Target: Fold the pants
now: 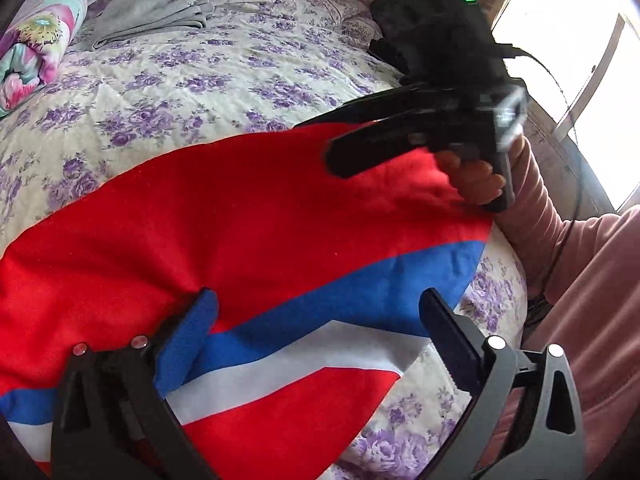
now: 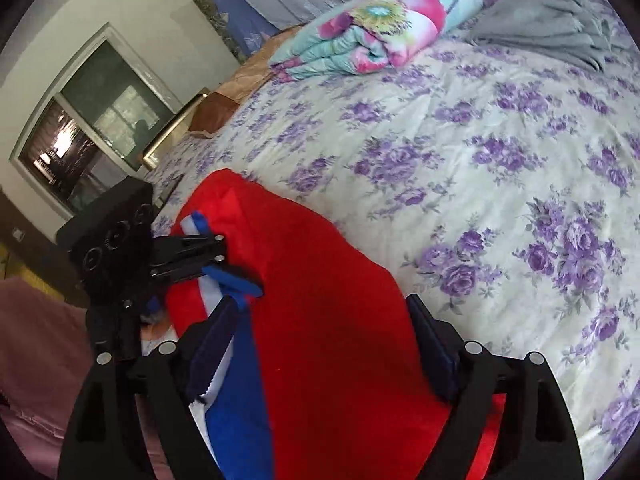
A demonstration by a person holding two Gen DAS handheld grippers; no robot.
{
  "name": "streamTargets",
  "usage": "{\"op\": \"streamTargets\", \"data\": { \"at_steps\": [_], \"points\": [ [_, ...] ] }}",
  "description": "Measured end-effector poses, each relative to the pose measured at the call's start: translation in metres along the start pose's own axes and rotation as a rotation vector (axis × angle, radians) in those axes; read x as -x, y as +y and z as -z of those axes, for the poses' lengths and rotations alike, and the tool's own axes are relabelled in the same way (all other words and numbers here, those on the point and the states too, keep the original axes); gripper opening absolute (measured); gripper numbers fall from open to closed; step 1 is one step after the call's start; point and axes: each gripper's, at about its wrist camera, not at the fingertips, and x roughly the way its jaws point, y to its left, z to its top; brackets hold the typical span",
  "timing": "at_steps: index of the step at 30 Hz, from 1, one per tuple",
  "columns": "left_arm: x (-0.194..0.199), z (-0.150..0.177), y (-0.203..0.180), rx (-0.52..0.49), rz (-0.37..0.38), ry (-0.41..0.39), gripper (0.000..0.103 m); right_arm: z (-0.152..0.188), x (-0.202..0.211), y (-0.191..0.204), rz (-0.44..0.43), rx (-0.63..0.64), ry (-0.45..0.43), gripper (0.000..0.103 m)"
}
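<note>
The red pants [image 1: 224,216], with their blue and white side stripes, lie on the near part of the bed [image 1: 208,80], close to the edge where the person stands. They look already doubled over, leg upon leg, with the stripes running along the near side; I judge that they are laid flat so the next fold can be made crosswise.

The left gripper [image 1: 320,340] hovers low over the striped edge with its jaws spread wide, the cloth showing between the fingers but not pinched. In the right wrist view the same gripper [image 2: 240,276] sits at the far left end of the pants, its blue pads apart over the stripe; it seems placed there to take hold of that end.

The right gripper [image 2: 316,348] is also spread wide above the red cloth and holds nothing. From the left wrist view it [image 1: 320,140] hangs over the far right part of the pants, carried by a hand [image 1: 476,180] in a pink sleeve [image 1: 560,248]. With one gripper towards each end, the pair look set to lift or smooth the garment evenly.

Farther off, a rolled flowered quilt [image 2: 376,28] and a grey folded cloth [image 2: 552,28] rest at the far side of the bed, well apart from the work. A window [image 2: 100,128] stands in the left wall.

I can read no brand, label or writing on the pants or anywhere else.
</note>
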Motion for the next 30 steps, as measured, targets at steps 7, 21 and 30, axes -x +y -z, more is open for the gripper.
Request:
{"op": "streamTargets", "data": {
  "at_steps": [7,21,30],
  "points": [
    [-0.002,-0.001,0.005,-0.006,0.013,0.004,0.098,0.009,0.007,0.038,-0.131,0.153,0.026,0.088],
    [-0.002,0.000,0.003,-0.013,0.003,0.007,0.098,0.007,-0.005,0.011,-0.067,0.029,0.059,0.088],
    [-0.001,-0.001,0.003,-0.015,-0.001,0.009,0.098,0.006,-0.021,0.015,-0.318,0.035,0.092,0.094]
  ]
}}
